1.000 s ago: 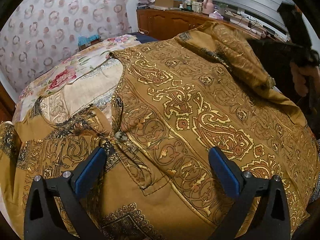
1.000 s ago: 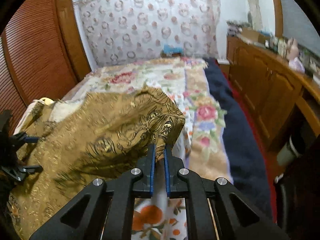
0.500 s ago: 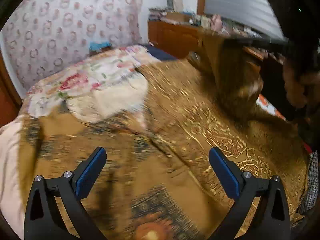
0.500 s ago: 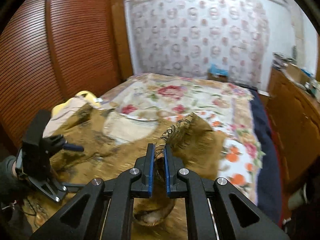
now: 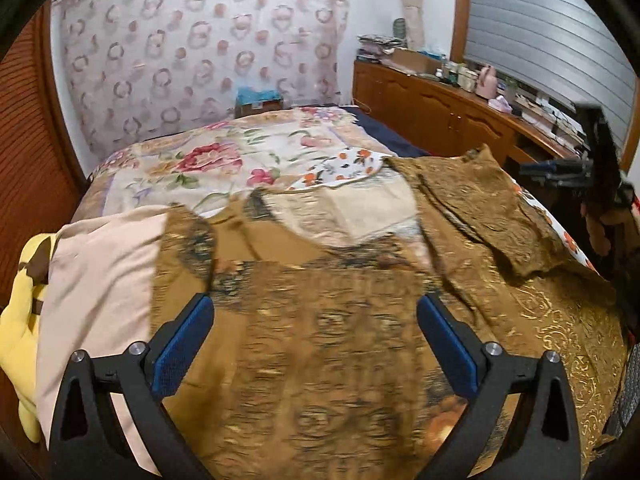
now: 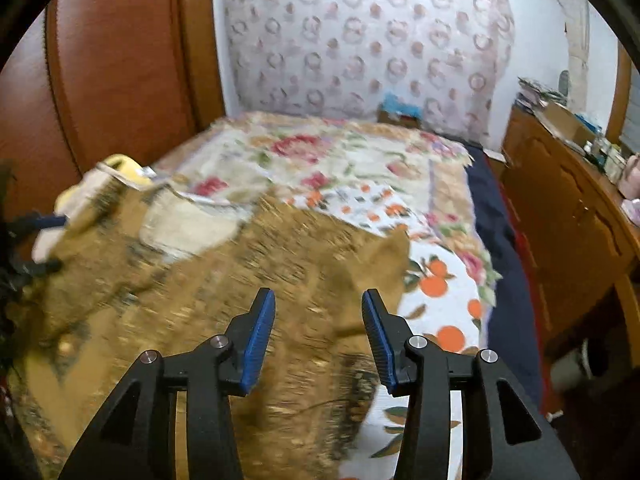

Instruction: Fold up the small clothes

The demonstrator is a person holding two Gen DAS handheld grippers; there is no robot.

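Shirt: a brown-gold patterned garment, spread flat across the near half of the bed, over the floral cover. Its neck opening, pale inside, is turned to the far side, so the long axis is taken to run from near to far. The right sleeve has been laid inward over the body on the right side, its cuff end pointing near-right. The left side of the shirt is seen lying over a pink cloth, and there no fold is seen.

The left gripper is held above the shirt's chest, jaws wide apart, nothing between them; the blue pads are clear of the fabric. The right gripper is seen over the shirt's right edge with its jaws opening and no cloth pinched between them; the fabric lies below and beyond the pads.

The coming move is judged to turn on the unfolded left sleeve. It lies to the left of the left gripper, near the pink cloth, and well apart from the right gripper. The left hand is therefore the nearer one, and a reach leftward and down would be called for. Both views are blurred, so the sleeve's edge cannot be placed exactly.
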